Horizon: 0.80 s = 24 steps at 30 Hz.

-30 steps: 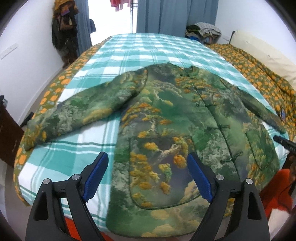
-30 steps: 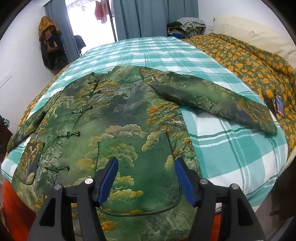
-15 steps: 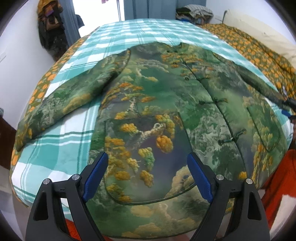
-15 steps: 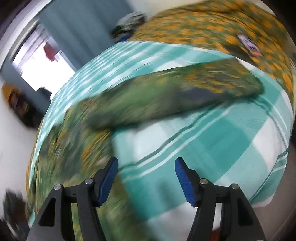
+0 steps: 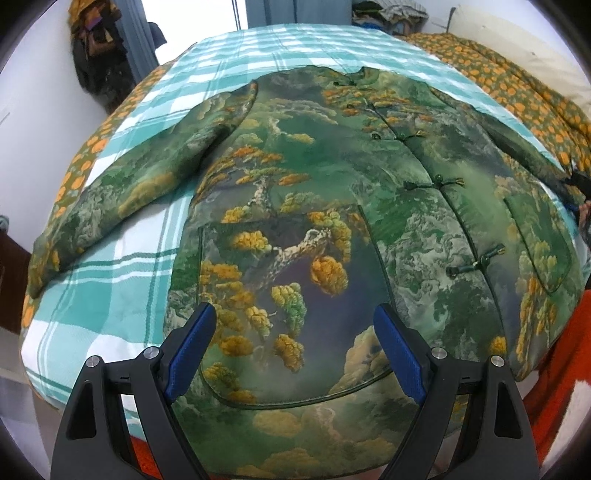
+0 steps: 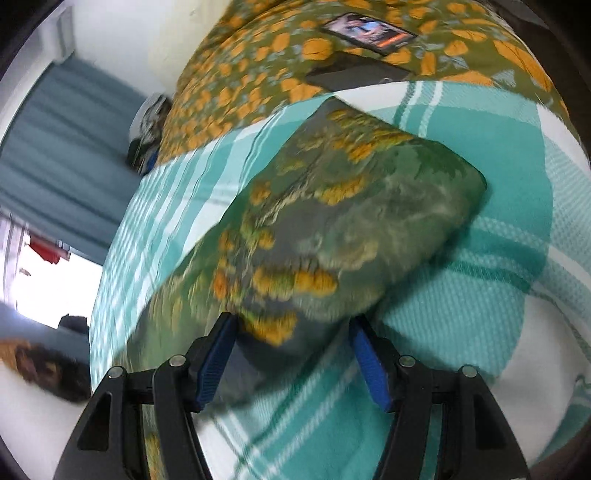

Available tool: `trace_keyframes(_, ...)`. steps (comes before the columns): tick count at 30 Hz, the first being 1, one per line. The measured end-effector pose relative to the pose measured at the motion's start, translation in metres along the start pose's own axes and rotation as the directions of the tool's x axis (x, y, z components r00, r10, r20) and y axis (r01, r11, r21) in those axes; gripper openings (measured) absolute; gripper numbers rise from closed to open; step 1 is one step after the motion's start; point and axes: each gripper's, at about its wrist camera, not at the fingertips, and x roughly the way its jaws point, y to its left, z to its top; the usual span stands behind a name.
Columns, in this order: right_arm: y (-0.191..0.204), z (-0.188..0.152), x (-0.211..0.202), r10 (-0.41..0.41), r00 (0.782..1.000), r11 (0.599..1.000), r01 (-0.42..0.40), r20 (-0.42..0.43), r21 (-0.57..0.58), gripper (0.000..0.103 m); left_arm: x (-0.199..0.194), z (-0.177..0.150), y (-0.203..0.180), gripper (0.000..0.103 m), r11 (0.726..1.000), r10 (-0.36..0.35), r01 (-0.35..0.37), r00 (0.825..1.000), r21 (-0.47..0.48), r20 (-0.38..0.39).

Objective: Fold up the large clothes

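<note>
Green pine-and-cloud printed padded jacket (image 5: 332,206) lies flat, front up, on the teal-and-white checked bed sheet (image 5: 280,48), collar at the far side, hem at the near bed edge. Its sleeves spread out to either side. Orange-flowered olive quilt (image 5: 517,92) lies right of the jacket; beige cushioned headboard (image 5: 517,40) behind that. Left black gripper with blue pads (image 5: 295,350) sits over the hem pocket. Right black gripper with blue pads (image 6: 291,362) straddles the sleeve end (image 6: 354,221). Dark rectangular phone (image 6: 369,29) rests on the quilt beyond the sleeve.
</note>
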Motion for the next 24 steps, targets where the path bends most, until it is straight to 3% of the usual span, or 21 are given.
trace_keyframes(1, 0.003, 0.001, 0.000, -0.004, 1.000, 1.000, 0.004, 0.004, -0.005, 0.030, 0.000, -0.001, 0.001, 0.088, 1.000, 0.001, -0.001, 1.000, 0.001, -0.001)
trace_keyframes(2, 0.008, 0.002, -0.001, -0.017, 1.000, 1.000, 0.017, 0.009, -0.022, 0.020, 0.001, -0.002, 0.002, 0.088, 1.000, 0.002, -0.002, 1.000, 0.001, -0.001)
trace_keyframes(4, 0.030, 0.002, -0.014, -0.017, 0.998, 0.995, 0.023, 0.065, -0.094, 0.013, 0.001, -0.004, 0.005, 0.088, 1.000, 0.002, -0.002, 1.000, -0.004, 0.001)
trace_keyframes(6, 0.058, -0.003, -0.034, 0.018, 0.994, 0.978, 0.006, 0.112, -0.209, 0.011, 0.001, -0.006, 0.008, 0.088, 1.000, -0.005, 0.005, 1.000, -0.017, 0.001)
trace_keyframes(9, 0.122, -0.021, -0.069, 0.125, 0.981, 0.914, -0.056, 0.146, -0.401, 0.011, 0.003, -0.006, 0.014, 0.088, 0.999, -0.021, 0.021, 1.000, -0.040, 0.001)
trace_keyframes(12, 0.190, -0.054, -0.100, 0.252, 0.961, 0.813, -0.146, 0.116, -0.564, 0.011, 0.004, -0.005, 0.018, 0.088, 0.998, -0.034, 0.035, 0.999, -0.059, 0.006)
trace_keyframes(16, 0.279, -0.126, -0.121, 0.377, 0.926, 0.625, -0.244, 0.013, -0.742, 0.011, -0.001, -0.005, 0.024, 0.088, 0.996, -0.041, 0.043, 0.999, -0.079, 0.024)
trace_keyframes(20, 0.333, -0.210, -0.101, 0.373, 0.921, 0.465, -0.287, -0.108, -0.838, 0.011, -0.006, -0.003, 0.035, 0.088, 0.993, -0.046, 0.050, 0.998, -0.107, 0.035)
trace_keyframes(24, 0.341, -0.279, -0.056, 0.296, 0.929, 0.418, -0.336, -0.223, -0.844, 0.011, -0.006, 0.005, 0.043, 0.088, 0.988, -0.078, 0.082, 0.996, -0.127, 0.040)
